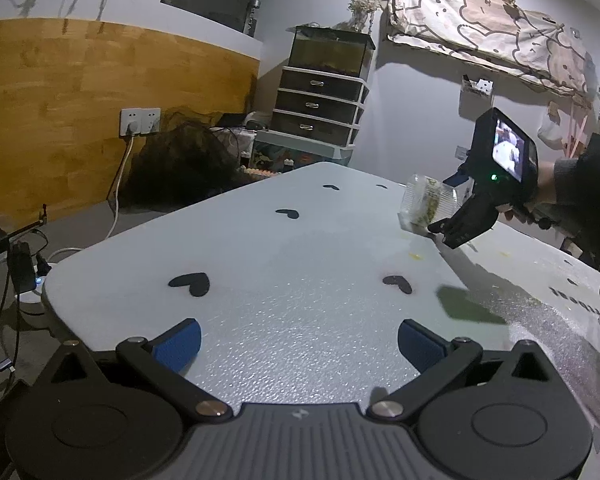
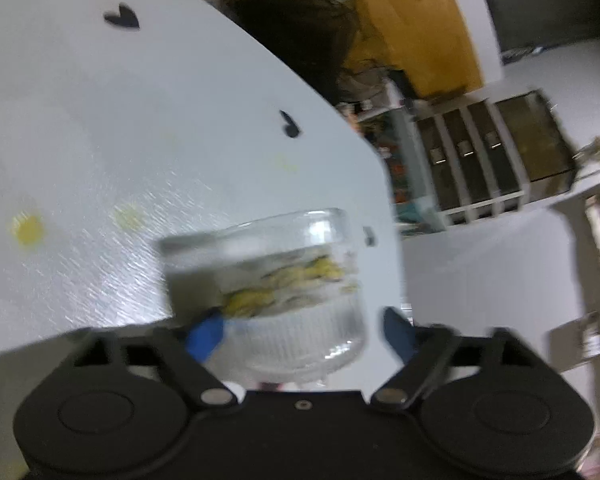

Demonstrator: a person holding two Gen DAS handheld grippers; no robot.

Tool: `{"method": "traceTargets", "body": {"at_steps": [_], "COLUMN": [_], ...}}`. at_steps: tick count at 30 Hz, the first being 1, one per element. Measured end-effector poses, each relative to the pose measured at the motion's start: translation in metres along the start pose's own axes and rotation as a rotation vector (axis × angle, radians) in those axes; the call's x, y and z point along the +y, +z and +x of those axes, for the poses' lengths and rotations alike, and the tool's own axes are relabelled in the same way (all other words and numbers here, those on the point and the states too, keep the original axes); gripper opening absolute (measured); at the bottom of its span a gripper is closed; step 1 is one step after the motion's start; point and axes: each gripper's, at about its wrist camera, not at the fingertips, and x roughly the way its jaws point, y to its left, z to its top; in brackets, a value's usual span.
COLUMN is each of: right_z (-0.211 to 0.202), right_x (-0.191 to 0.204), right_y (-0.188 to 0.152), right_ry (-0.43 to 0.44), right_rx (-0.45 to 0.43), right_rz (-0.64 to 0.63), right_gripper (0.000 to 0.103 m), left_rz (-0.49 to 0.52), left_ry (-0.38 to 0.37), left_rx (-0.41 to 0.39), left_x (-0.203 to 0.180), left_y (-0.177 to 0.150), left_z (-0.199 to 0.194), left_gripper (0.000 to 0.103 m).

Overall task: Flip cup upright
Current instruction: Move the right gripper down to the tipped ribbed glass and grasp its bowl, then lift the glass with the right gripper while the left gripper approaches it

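While unlabelled, cup (image 2: 268, 280) sits tilted in right gripper (image 2: 304, 332).

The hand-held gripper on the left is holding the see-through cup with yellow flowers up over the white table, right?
Not quite. It is the right hand-held gripper that holds the clear ribbed glass cup with yellow flowers over the white table with black hearts. The left wrist view shows this; the left hand-held gripper is open and holds nothing.

Left gripper (image 1: 299, 342) spread; right gripper (image 2: 304, 330) clamped.
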Motion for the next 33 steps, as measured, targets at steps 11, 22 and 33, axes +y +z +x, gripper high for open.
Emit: {"method": "traceTargets", "body": {"at_steps": [11, 22, 33], "right_z": [-0.032, -0.153, -0.243], "right_x": [0.022, 0.091, 0.141], "right_y": [-0.006, -0.039, -0.073], "right_ry": [-0.028, 0.112, 0.184], "right_rx": [0.015, 0.053, 0.142], "right_rz": [0.101, -0.021, -0.122], "right_gripper": [0.074, 0.073, 0.073], "left_rz": [0.003, 0.030, 0.112], "left_ry": [-0.035, -0.154, -0.382], "left_rx": [0.001, -0.015, 0.018], "left_x": [-0.009, -0.039, -0.099], "left_y": [-0.001, -0.013, -0.026], "left_z": [-0.009, -0.027, -0.033], "left_gripper": [0.103, 0.103, 0.103]}}
